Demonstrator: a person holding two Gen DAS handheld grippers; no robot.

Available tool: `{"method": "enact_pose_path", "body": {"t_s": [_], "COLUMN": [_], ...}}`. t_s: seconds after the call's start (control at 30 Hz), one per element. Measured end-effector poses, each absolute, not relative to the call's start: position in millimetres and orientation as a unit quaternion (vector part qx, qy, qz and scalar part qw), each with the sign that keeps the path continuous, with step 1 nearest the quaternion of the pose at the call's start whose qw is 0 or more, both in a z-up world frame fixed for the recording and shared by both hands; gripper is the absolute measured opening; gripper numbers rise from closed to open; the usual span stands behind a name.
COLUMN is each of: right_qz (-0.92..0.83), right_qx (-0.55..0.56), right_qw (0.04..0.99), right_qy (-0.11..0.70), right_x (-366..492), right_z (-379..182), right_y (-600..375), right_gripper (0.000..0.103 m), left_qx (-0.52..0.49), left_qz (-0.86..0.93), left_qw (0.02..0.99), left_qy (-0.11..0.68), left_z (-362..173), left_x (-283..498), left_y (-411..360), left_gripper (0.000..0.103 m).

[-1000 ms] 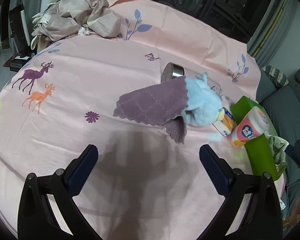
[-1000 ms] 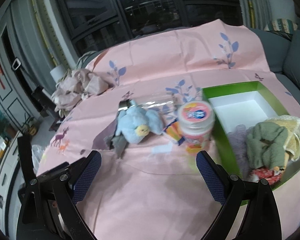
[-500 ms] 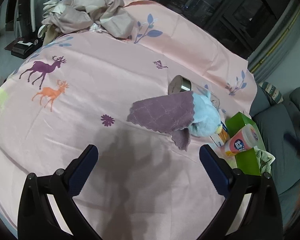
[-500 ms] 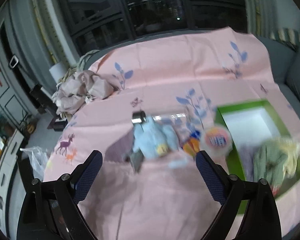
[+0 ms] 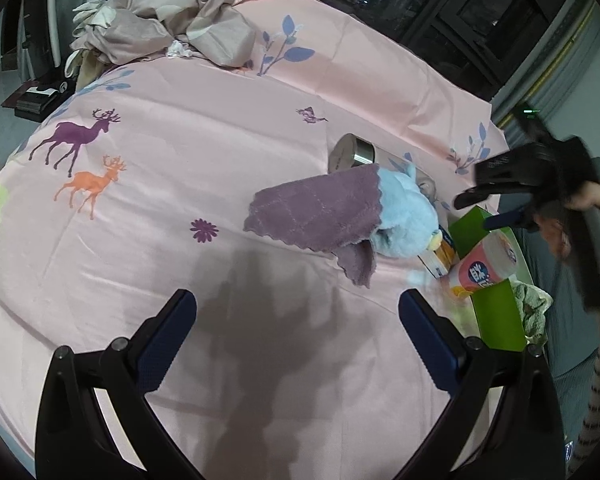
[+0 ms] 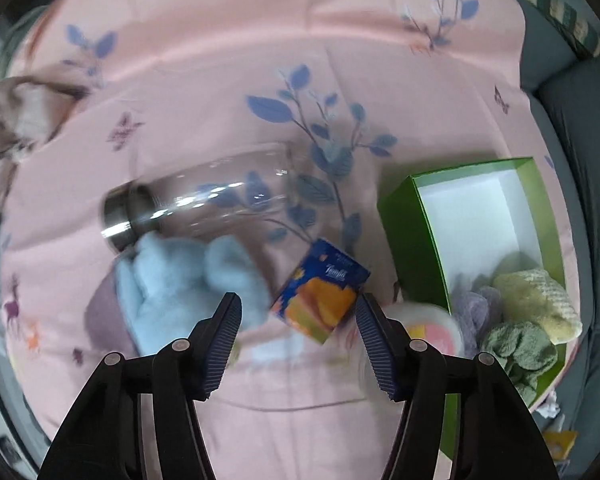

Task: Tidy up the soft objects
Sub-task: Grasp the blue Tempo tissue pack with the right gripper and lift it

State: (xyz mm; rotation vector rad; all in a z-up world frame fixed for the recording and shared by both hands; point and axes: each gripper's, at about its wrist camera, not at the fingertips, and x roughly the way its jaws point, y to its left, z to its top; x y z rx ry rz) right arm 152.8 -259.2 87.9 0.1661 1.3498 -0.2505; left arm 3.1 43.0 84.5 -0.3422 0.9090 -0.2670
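My right gripper [image 6: 298,332] has swung from a level view to point steeply down, jaws closing — nothing is pinched yet. Between its fingers lies a small blue-and-orange tissue pack [image 6: 320,294]; the fluffy pale-blue plush toy [image 6: 180,276] sits just left. My left gripper [image 5: 296,340] hangs wide open, empty.

The light is indoor and rather dim, and it comes from above. In the left wrist view the picture is sharp, and a broad soft shadow [image 5: 268,320] lies on the pink sheet [image 5: 172,168] near the camera. The right wrist view is blurred by motion, most on the blue plush toy [image 6: 172,280] and the glass bottle [image 6: 204,200]. Both views bend strongly at the edges, with dark round corners.
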Motion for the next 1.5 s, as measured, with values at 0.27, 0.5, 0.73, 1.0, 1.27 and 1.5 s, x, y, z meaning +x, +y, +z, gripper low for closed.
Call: {"method": "enact_pose_path", "body": {"t_s": [0.27, 0.5, 0.73, 1.0, 1.27, 1.5], "right_qz": [-0.146, -0.164, -0.169, -0.125, -0.061, 0.002], "right_qx": [0.083, 0.071, 0.030, -0.017, -0.042, -0.050], "right_qw": [0.719, 0.659, 0.658, 0.702, 0.737, 0.770], "right_qy": [0.674, 0.730, 0.733, 0.701, 0.672, 0.636], "right_x": [192.0, 208.2, 210.9, 199.7, 171.5, 130.8], "right_z": [61.8, 19.0, 8.3, 31.4, 59.2, 87.6], "right_y": [-266.0, -278.2, -274.9, -246.3, -221.2, -191.2], "right_gripper": [0.062, 0.062, 0.054, 0.028, 0.025, 0.021], "left_qx": [-0.159, -0.167, -0.177, -0.174, -0.176, -0.164], "left_qz": [-0.131, -0.136, -0.135, -0.138, -0.139, -0.132], "left_qw": [0.873, 0.869, 0.866, 0.863, 0.861, 0.864], "left_qy": [0.442, 0.446, 0.448, 0.453, 0.456, 0.457], "left_z": [83.3, 82.9, 82.7, 80.5, 80.2, 79.5], "left_x": [3.5, 4.6, 6.2, 6.4, 6.6, 5.3], "left_y": [37.7, 39.4, 41.7, 38.0, 38.1, 34.7], "left_gripper": [0.100, 0.101, 0.101, 0.101, 0.101, 0.101]}}
